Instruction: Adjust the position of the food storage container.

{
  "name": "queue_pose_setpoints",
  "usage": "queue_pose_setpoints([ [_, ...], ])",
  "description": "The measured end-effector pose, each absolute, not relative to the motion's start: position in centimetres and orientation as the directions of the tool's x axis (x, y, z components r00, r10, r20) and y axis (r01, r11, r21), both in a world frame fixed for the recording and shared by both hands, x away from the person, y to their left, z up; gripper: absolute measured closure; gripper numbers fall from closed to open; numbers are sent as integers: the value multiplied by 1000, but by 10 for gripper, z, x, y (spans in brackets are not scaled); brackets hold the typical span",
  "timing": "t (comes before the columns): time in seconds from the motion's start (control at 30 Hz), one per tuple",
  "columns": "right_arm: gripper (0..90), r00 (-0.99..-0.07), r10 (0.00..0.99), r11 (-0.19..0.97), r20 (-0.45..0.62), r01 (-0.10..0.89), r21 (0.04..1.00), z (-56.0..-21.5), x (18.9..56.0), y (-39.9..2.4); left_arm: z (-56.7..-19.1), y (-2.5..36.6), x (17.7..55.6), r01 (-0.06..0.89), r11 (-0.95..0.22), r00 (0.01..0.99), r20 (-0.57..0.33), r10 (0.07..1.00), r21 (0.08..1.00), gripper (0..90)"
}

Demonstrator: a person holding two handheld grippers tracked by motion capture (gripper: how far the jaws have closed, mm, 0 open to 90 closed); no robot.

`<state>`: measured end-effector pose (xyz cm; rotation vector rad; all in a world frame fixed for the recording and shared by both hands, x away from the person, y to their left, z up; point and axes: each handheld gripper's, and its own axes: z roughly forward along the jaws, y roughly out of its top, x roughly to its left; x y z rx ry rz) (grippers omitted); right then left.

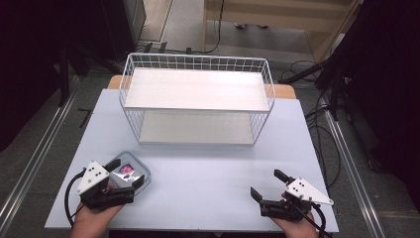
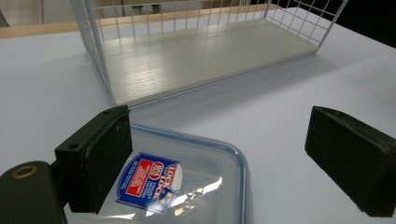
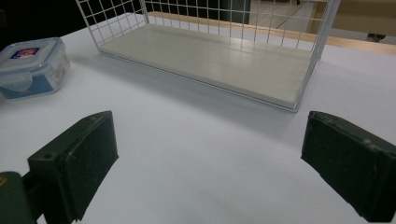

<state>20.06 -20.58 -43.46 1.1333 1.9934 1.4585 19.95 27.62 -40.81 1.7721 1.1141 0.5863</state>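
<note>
1. Pale table (image 1: 198,168), nearest edge: my left gripper (image 1: 124,171) hangs spread over the lidded plastic box (image 1: 130,172), likely lined up to grasp.
2. Right gripper (image 1: 270,184) spread wide, empty, idle.
3. Beyond: wire shelf (image 1: 195,99), both tiers bare.

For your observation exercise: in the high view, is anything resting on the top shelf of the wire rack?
No. The wire rack's top shelf is a bare pale board.

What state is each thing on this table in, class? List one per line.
Food container: lid on, resting flat on the table.
Wire rack: upright, both shelves bare.
Left gripper: open, jaws around the container.
Right gripper: open, holding nothing.
</note>
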Motion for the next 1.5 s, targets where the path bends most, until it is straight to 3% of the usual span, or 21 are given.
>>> queue_pose_setpoints([
  [0.33, 38, -587, 800, 122, 126, 364, 923, -436, 201, -205, -408, 297, 207, 441, -143, 407, -55, 912, 886, 97],
  [0.63, 41, -588, 799, 126, 129, 372, 920, -437, 202, -204, -413, 326, 216, 465, -89, 332, -80, 940, 881, 222],
  [0.73, 42, -590, 797, 128, 129, 374, 919, -438, 202, -204, -415, 335, 219, 472, -67, 324, -103, 940, 879, 435],
  [0.8, 43, -589, 798, 129, 129, 375, 918, -438, 202, -204, -418, 340, 223, 488, -58, 300, -104, 948, 871, 478],
  [0.9, 43, -592, 795, 129, 133, 379, 916, -439, 202, -203, -422, 350, 230, 489, -48, 228, -74, 971, 871, 735],
  [1.03, 43, -591, 795, 130, 133, 382, 915, -439, 202, -203, -429, 356, 237, 512, -36, 174, -62, 983, 858, 896],
  [1.5, 45, -590, 797, 137, 131, 388, 912, -441, 203, -202, -450, 350, 247, 598, -87, 217, -56, 975, 797, 900],
])
